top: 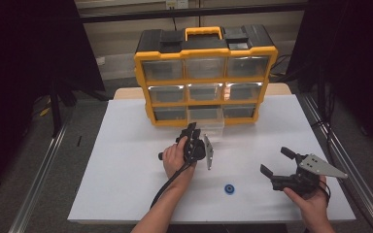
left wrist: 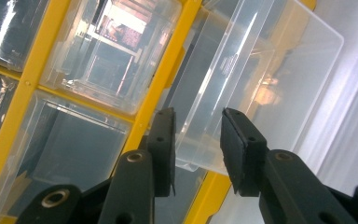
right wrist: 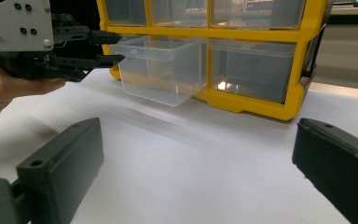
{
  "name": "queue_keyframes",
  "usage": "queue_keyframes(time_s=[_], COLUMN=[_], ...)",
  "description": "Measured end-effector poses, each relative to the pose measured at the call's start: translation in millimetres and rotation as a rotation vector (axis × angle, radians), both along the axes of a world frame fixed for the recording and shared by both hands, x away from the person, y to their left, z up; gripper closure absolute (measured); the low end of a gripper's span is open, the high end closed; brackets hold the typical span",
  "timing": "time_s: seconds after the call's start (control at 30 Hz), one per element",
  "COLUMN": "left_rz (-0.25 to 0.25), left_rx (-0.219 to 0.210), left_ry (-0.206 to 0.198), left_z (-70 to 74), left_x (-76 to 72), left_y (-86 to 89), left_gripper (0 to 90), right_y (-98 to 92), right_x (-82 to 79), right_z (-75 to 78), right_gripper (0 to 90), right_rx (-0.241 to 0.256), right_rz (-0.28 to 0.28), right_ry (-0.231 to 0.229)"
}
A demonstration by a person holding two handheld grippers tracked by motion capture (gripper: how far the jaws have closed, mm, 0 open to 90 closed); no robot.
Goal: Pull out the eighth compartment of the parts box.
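- The drawer box (top: 205,77) is yellow with a black top and a yellow handle.
- Its little drawers are clear, like glass, and look grey inside.
- The pulled-out drawer (right wrist: 161,70) is see-through too.
- The desk (top: 126,160) is white and plain.
- The small ring (top: 229,189) on the desk is blue.
- The left gripper (top: 193,131) is black, with a grey plate.
- The right gripper (top: 277,162) is black, with a grey plate with dark dots.
- The fingers (left wrist: 242,144) are black.
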State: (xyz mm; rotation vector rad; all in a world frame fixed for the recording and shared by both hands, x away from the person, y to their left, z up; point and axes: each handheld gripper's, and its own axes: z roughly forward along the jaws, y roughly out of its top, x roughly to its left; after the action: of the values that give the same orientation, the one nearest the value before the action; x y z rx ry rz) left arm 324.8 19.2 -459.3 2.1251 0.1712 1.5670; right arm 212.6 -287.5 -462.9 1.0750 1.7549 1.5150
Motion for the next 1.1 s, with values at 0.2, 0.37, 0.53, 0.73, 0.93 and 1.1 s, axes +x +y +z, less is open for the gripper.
queue_keyframes(time_s=[0.2,0.37,0.53,0.73,0.93,1.1], left_rz=[0.001,0.015,0.016,0.035,0.067,0.089], left_rx=[-0.003,-0.005,-0.022,-0.043,-0.111,-0.161], left_ry=[0.001,0.010,0.014,0.008,0.010,0.011], left_z=[-0.1,-0.5,-1.6,-3.2,-2.9,-3.4], left_x=[0.0,-0.5,1.1,0.8,0.5,-0.2], left_y=[0.2,0.3,0.9,1.8,5.0,8.7], left_gripper=[65.8,61.5,56.2,48.2,37.2,31.2], right_y=[-0.2,-0.1,0.0,0.0,0.1,0.2], right_x=[-0.1,-0.2,0.0,0.0,0.0,-0.3], right_z=[0.1,0.1,0.1,0.1,0.1,0.2], right_gripper=[1.6,1.6,1.6,1.6,1.6,1.7], right_rx=[0.001,0.001,0.001,0.000,-0.002,-0.003], right_rz=[0.000,0.001,0.001,0.001,0.001,0.000], right_ry=[0.000,-0.001,-0.001,-0.002,-0.002,-0.001])
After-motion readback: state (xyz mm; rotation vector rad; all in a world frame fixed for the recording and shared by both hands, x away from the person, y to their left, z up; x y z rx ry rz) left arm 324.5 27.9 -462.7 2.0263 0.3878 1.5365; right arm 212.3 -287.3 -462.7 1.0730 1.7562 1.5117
